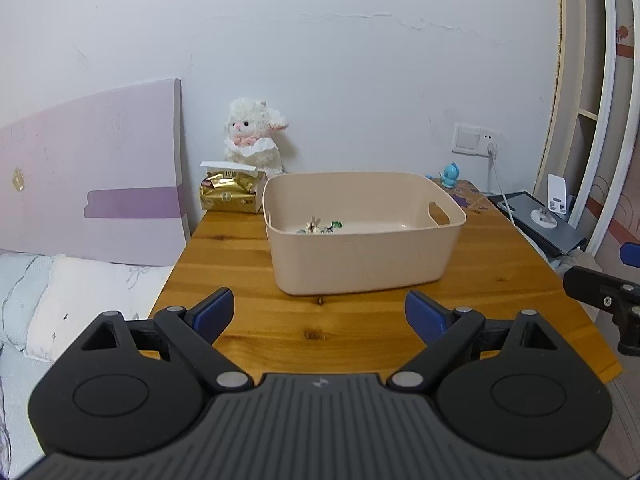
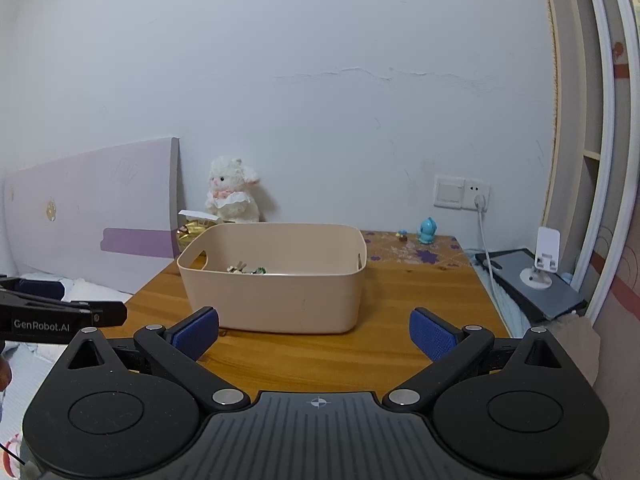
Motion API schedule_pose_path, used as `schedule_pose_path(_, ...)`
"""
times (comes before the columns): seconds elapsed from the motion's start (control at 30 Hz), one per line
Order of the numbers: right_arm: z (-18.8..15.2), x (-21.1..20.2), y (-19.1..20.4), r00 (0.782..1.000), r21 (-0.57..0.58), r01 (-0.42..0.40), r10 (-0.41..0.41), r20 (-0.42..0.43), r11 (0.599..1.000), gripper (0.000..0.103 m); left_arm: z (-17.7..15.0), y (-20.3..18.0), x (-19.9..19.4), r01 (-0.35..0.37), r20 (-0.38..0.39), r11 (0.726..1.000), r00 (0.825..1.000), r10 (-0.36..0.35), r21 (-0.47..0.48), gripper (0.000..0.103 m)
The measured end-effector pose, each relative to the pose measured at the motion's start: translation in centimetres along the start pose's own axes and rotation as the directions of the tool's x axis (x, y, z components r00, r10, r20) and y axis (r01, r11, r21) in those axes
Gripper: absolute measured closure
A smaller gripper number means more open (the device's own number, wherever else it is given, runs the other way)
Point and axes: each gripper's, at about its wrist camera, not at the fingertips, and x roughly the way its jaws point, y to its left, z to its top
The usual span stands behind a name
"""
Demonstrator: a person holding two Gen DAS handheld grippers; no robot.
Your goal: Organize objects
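A beige plastic bin (image 1: 360, 256) stands on the wooden table (image 1: 240, 264); it also shows in the right wrist view (image 2: 276, 296). Small toys (image 1: 320, 226) lie on its floor, also seen in the right wrist view (image 2: 246, 269). My left gripper (image 1: 320, 316) is open and empty, hovering over the table's front edge before the bin. My right gripper (image 2: 316, 332) is open and empty, also short of the bin. A small blue figure (image 2: 427, 231) and a tiny figure (image 2: 402, 235) stand at the table's back right.
A white plush lamb (image 1: 254, 132) and a gold packet box (image 1: 230, 194) sit at the back left. A bed with a lilac headboard (image 1: 92, 172) lies left. A tablet and white stand (image 2: 540, 276) lie right, with a cable from the wall socket (image 2: 476, 196).
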Motion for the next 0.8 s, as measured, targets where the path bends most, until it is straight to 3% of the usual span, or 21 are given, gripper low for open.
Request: schedule_pose_path(0.8,-0.6,-0.7,0.0,0.999,-0.004,0.014,-0.014,-0.045,1.0,0.0,-2.3,-0.1,-1.9,0.003,-0.04,1.0,0.999,-0.002,0.025,0.01)
